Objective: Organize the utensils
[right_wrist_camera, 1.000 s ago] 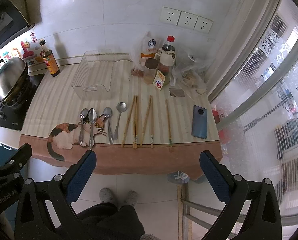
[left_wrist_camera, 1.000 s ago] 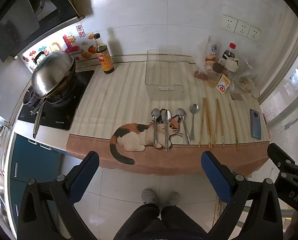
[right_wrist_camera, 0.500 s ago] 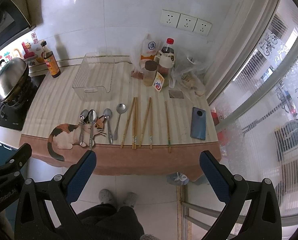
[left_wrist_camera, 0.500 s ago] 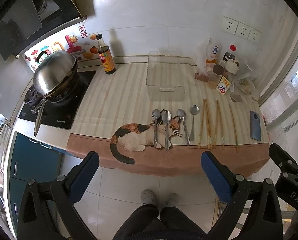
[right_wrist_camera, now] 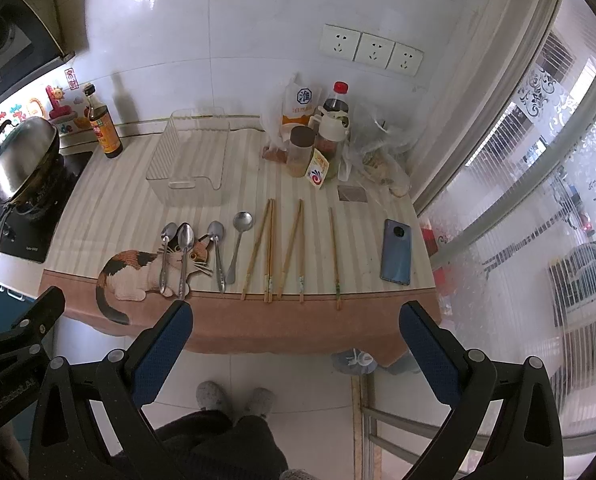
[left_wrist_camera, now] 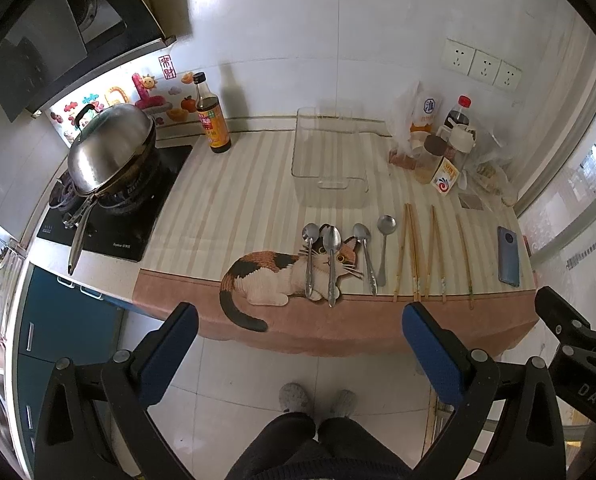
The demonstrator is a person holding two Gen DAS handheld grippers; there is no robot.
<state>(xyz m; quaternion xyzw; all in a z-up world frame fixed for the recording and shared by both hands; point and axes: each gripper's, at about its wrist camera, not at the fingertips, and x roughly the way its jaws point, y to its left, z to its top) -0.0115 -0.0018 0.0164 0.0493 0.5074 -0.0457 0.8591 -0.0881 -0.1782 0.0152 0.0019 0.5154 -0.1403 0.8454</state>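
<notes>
Several metal spoons [left_wrist_camera: 332,256] [right_wrist_camera: 183,256] lie side by side near the counter's front edge, partly on a cat picture [left_wrist_camera: 281,274] printed on the striped mat. To their right lie several wooden chopsticks [left_wrist_camera: 416,252] [right_wrist_camera: 271,248]. A clear plastic bin [left_wrist_camera: 328,160] [right_wrist_camera: 189,160] stands behind the spoons, with nothing in it. My left gripper [left_wrist_camera: 298,344] is open, held high and back from the counter edge. My right gripper [right_wrist_camera: 295,338] is open too, at a like distance. Neither holds anything.
A lidded wok [left_wrist_camera: 111,152] sits on the stove at left, beside a sauce bottle [left_wrist_camera: 213,120]. Jars, bottles and bags [left_wrist_camera: 442,148] crowd the back right. A blue phone [left_wrist_camera: 508,254] [right_wrist_camera: 396,252] lies at the right end. A person's legs and slippers [left_wrist_camera: 316,400] show below.
Both cameras have shifted slightly, and the counter sits a little higher in view. Nothing on the counter has moved, and both grippers stay open.
</notes>
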